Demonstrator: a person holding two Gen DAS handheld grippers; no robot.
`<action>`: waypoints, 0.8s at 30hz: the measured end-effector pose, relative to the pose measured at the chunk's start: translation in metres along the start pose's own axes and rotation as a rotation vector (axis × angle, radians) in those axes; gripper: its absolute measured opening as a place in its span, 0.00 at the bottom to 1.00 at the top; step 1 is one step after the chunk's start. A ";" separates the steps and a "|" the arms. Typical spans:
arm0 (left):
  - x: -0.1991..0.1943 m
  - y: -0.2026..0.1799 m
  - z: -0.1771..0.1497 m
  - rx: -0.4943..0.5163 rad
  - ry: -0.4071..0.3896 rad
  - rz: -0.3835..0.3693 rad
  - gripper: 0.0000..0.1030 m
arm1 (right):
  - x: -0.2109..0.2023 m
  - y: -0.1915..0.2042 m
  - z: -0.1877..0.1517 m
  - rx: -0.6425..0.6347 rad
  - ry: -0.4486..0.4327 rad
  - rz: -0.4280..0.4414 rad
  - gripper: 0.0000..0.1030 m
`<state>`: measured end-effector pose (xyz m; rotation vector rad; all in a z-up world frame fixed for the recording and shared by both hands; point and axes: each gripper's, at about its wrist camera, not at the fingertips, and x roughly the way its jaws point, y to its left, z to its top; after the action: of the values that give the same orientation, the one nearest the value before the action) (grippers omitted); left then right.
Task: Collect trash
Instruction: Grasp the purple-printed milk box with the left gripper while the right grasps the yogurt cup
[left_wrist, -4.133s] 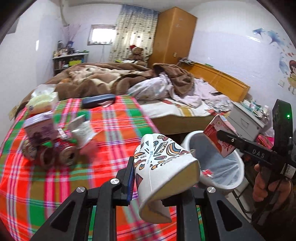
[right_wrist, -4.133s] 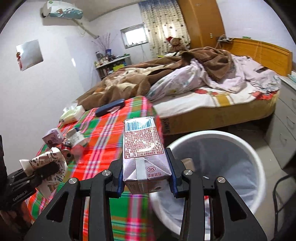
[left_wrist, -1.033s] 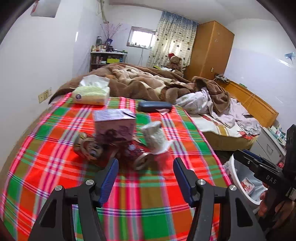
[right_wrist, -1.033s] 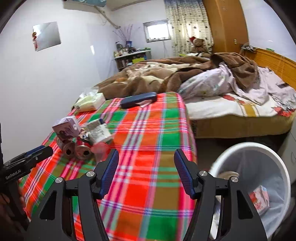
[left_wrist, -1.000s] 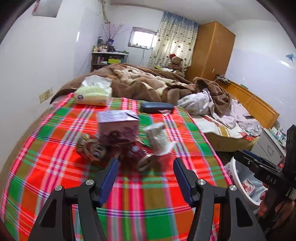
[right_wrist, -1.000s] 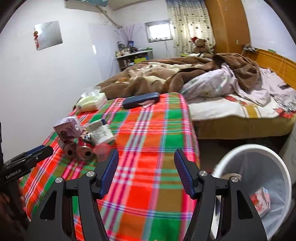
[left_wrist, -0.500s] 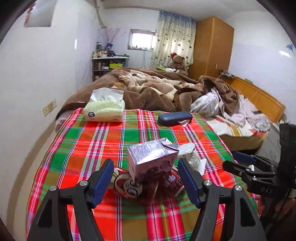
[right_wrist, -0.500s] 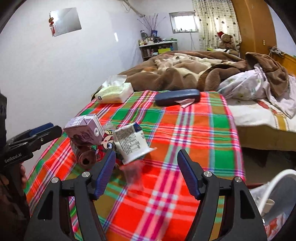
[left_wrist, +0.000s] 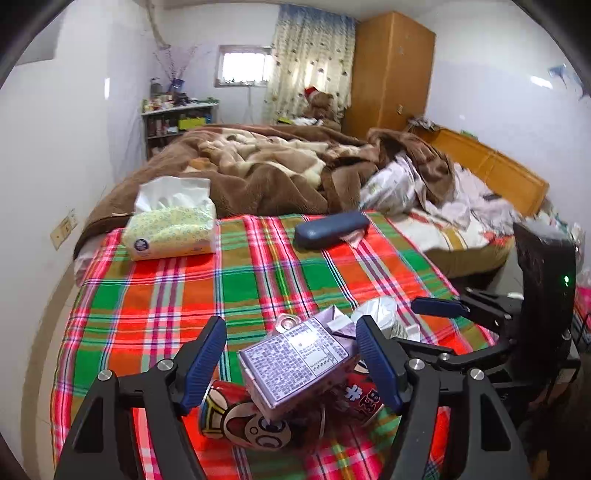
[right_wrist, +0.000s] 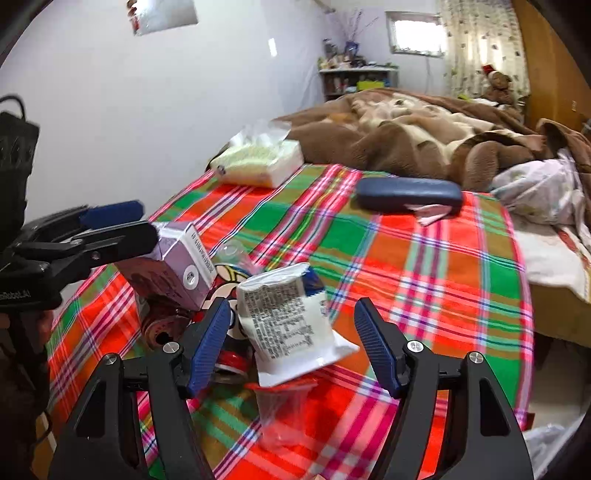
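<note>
Trash pile dead ahead, and I have both tools over it. My left tool (left_wrist: 291, 363) stands open, its jaws having just widened, with the purple carton (left_wrist: 295, 365) lying between the pads, neither pad pressing on it as far as I can see. That carton is tipped on its side atop the red cans (left_wrist: 240, 417), its long axis running roughly across the gap, so I judge the left tool is the nearer one for it. My right tool (right_wrist: 291, 345) is open too, jaws just widened as well, straddling the white pouch (right_wrist: 291, 325), which leans against the cans with its long side running away from me and a little to the right. Nothing is gripped yet on either side. A clear plastic cup (right_wrist: 282, 417) lies just below the pouch (blurred, hard to read). All of this sits on the plaid worktop (left_wrist: 155, 295), with a tissue pack (left_wrist: 171, 229) and a dark blue case (left_wrist: 332, 229) well apart at its far edge. Beyond is a bed (left_wrist: 266, 173) under brown blankets, a wooden wardrobe (left_wrist: 388, 74) and a small window (left_wrist: 242, 66).
</note>
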<state>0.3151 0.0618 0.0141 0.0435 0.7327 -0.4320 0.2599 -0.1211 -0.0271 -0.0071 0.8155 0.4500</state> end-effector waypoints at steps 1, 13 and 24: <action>0.001 0.000 0.000 0.007 0.000 -0.025 0.70 | 0.003 0.000 0.000 -0.007 0.006 -0.006 0.69; 0.013 -0.005 -0.006 0.062 0.063 -0.061 0.72 | 0.011 -0.011 0.002 0.070 0.031 0.020 0.55; 0.028 -0.014 -0.021 0.081 0.130 -0.001 0.62 | -0.005 -0.027 -0.007 0.161 0.001 0.054 0.55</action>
<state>0.3146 0.0431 -0.0185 0.1485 0.8429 -0.4627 0.2625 -0.1493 -0.0326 0.1647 0.8521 0.4341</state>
